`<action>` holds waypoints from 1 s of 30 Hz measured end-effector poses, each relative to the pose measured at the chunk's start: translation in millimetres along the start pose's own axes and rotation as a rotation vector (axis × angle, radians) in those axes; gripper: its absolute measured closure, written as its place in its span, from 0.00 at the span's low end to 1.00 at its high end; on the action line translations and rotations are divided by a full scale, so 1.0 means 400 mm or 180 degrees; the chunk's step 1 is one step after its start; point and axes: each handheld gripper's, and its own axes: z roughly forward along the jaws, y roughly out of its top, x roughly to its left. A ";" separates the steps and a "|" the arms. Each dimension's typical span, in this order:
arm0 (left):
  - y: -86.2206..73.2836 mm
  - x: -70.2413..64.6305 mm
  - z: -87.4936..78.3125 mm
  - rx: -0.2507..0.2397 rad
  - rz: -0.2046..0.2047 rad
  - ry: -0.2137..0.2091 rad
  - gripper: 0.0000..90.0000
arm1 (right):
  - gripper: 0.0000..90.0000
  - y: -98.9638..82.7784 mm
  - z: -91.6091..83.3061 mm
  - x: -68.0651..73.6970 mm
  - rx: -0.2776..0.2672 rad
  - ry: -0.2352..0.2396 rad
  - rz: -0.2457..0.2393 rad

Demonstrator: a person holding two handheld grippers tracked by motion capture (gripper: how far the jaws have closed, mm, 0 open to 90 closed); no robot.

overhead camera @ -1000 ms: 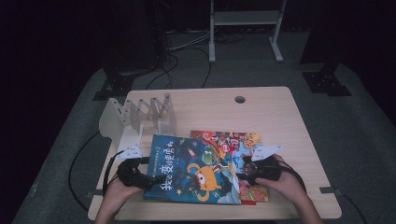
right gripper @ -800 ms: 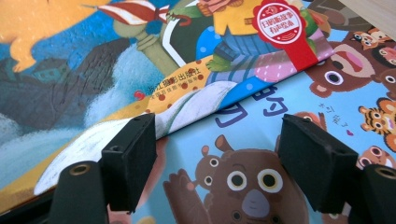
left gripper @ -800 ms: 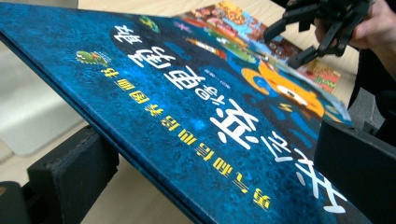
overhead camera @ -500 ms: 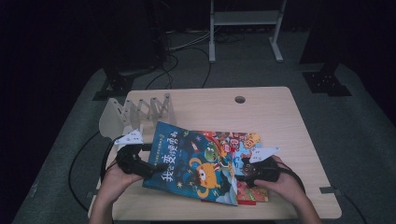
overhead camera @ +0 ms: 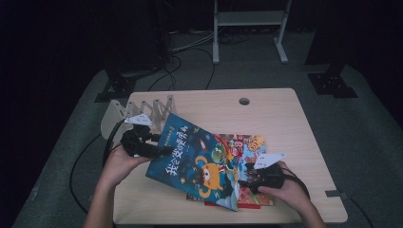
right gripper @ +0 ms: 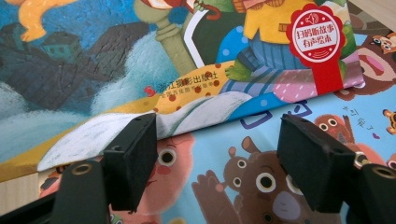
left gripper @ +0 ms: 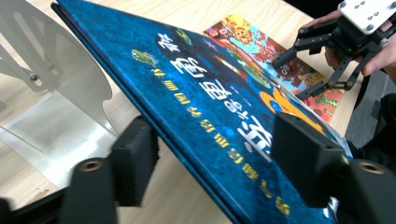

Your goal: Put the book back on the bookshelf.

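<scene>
Overhead, the high view shows a pale wooden desk (overhead camera: 285, 118) with the left gripper (overhead camera: 159, 151) at the left edge of a blue picture book (overhead camera: 195, 164). That edge is raised off the desk; the book slopes down to the right onto a stack of colourful books (overhead camera: 242, 145) lying flat. The right gripper (overhead camera: 246, 183) rests at the stack's near right corner, touching the blue book's lower edge. A white metal book rack (overhead camera: 142, 109) stands just behind the left hand (overhead camera: 119, 164), near the desk's left rear corner. A round cable hole (overhead camera: 244, 101) sits at the rear centre. The rear and right portions of the desk are bare. Dark floor with stands and cables surrounds the desk.

Left gripper view: the blue book's (left gripper: 210, 107) spine edge passes between the fingers (left gripper: 135, 165), which have just been closing; a gap remains beside each pad, so no clamp is confirmed. The rack's white dividers (left gripper: 60, 79) stand just left of the book, slots empty. The right gripper (left gripper: 322, 63) appears farther off above the stack.

Right gripper view: the fingers (right gripper: 130, 158) stand apart, released, having just narrowed slightly. Between them lies the blue book's lower cover edge (right gripper: 187, 112) over the cartoon-animal cover (right gripper: 243, 177) of the top stacked book.
</scene>
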 end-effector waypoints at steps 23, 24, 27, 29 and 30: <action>0.137 0.054 -0.018 0.0045 -0.0158 -0.0404 0.69 | 0.31 0.044 0.050 0.048 -0.0020 0.0095 0.0016; 0.147 0.058 -0.017 0.0060 -0.0146 -0.0408 0.71 | 0.31 0.053 0.059 0.053 -0.0004 0.0079 0.0031; 0.190 0.065 -0.015 0.0180 -0.0108 -0.0428 0.73 | 0.31 0.063 0.068 0.055 0.0006 0.0057 0.0014; 0.200 0.065 -0.013 0.0212 -0.0097 -0.0430 0.74 | 0.32 0.063 0.068 0.049 0.0005 -0.0031 0.0029; 0.220 0.063 -0.012 0.0258 -0.0087 -0.0432 0.74 | 0.32 0.060 0.065 0.040 -0.0004 -0.0072 0.0044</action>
